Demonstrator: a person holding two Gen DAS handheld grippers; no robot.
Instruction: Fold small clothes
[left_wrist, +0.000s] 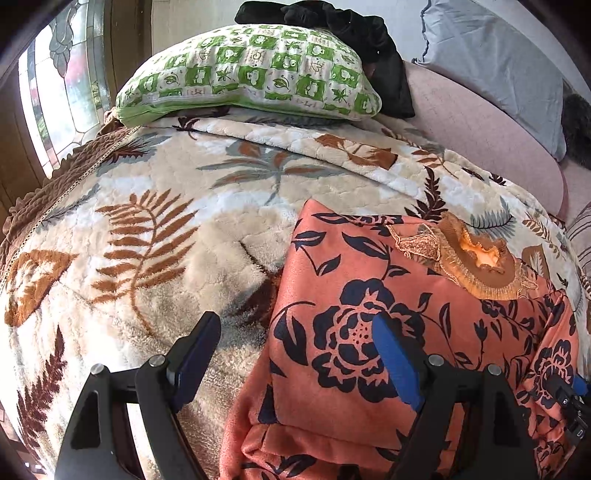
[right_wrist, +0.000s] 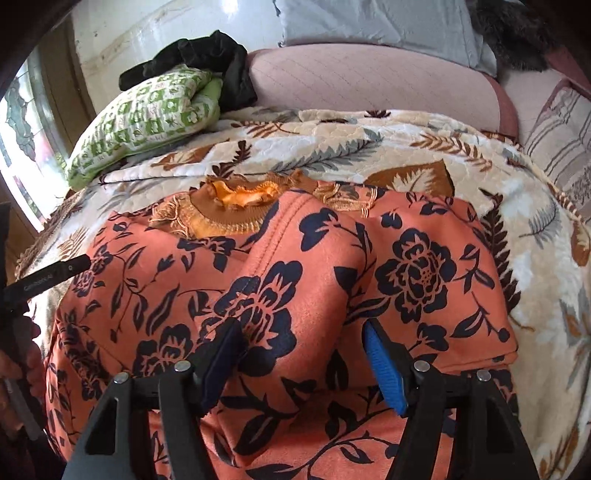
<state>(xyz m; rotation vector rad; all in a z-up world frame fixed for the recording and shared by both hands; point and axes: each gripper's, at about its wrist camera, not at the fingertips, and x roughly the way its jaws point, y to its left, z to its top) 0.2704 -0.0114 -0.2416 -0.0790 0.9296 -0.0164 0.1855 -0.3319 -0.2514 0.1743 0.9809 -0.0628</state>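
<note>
The orange floral garment (right_wrist: 295, 295) lies under both wide-open, empty claws, left (left_wrist: 295, 332) and right (right_wrist: 301, 339).

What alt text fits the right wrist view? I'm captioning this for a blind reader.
An orange garment with a dark floral print lies partly folded on a leaf-patterned blanket, its embroidered neckline at the far end. The open right tongs hover just above it, gripping nothing. A green checked pillow lies behind.
</note>
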